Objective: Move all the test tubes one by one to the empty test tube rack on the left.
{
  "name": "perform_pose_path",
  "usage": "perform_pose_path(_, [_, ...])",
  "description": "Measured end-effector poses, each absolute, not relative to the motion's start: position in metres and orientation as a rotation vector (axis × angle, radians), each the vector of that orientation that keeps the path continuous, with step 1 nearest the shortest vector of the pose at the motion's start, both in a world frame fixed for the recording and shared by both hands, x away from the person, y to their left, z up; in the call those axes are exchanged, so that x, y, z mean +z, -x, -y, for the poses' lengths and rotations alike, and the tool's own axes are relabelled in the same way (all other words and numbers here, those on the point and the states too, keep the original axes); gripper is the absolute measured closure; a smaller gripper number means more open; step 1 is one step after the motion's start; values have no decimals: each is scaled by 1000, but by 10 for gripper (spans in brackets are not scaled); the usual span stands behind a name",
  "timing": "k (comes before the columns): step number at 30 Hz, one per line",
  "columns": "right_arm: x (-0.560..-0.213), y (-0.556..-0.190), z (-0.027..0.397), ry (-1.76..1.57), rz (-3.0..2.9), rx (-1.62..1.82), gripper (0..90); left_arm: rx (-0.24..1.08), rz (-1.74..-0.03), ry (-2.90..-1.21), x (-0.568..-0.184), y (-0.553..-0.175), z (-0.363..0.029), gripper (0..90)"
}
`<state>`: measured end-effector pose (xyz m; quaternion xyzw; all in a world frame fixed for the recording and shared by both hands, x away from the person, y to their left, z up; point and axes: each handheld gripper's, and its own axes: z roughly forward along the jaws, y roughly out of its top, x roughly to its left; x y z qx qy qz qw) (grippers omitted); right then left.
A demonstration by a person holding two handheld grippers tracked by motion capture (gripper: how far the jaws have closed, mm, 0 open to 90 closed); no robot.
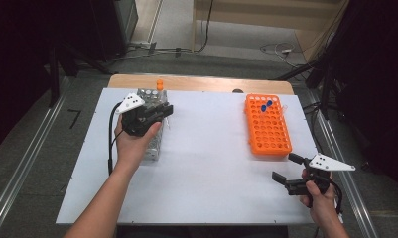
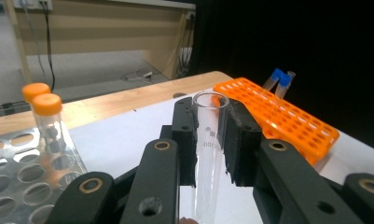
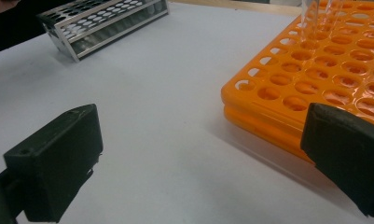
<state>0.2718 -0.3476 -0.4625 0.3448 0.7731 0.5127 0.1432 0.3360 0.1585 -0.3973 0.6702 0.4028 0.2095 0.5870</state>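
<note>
**Left tongs pinch a clear glass tube above the metal rack**

The big white counter (image 1: pixel 201 168) takes up most of the high view. Its wooden back edge peeks out behind the white top.

On the right side lies the flat orange plastic rack with many round holes (image 1: pixel 268 126). Two tubes with blue caps (image 1: pixel 266 105) stand in it near its far end. In the right gripper view the rack is cut off by the picture edge and by one black jaw.

On the left side lies the shiny silver metal rack with round holes (image 2: pixel 17 179). In the high view the person's left hand (image 1: pixel 132 144) covers much of it. Two clear tubes with orange caps (image 2: pixel 47 121) stand at its far end.

The left tongs (image 2: pixel 211 140) are pressed onto a clear glass tube with an open top (image 2: pixel 209 154). The tube stands nearly upright between the jaws, above the counter by the silver rack. Its bottom end is hidden behind the jaws. It has small grey writing on it, too tiny and blurry to read.

The right tongs (image 1: pixel 290 168) are spread wide with nothing in them, near the front corner of the orange rack.
</note>
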Motion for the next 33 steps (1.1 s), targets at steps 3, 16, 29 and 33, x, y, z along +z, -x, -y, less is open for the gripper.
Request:
perform_pose_path(3, [-462, -273, 349, -994, -2222, 1480, 0, 514, -944, -1562, -393, -343, -161, 761])
perform_pose_path(16, [-466, -276, 350, -1017, -2220, 1472, 0, 588, -1025, -1525, -388, -378, -175, 761])
perform_pose_path(29, [-468, -276, 349, -1018, -2222, 1466, 0, 680, -1139, -1484, -399, -413, -181, 762])
perform_pose_path(33, [-468, -276, 350, -1029, -2219, 1469, 0, 691, -1177, -1477, -406, -420, -183, 762])
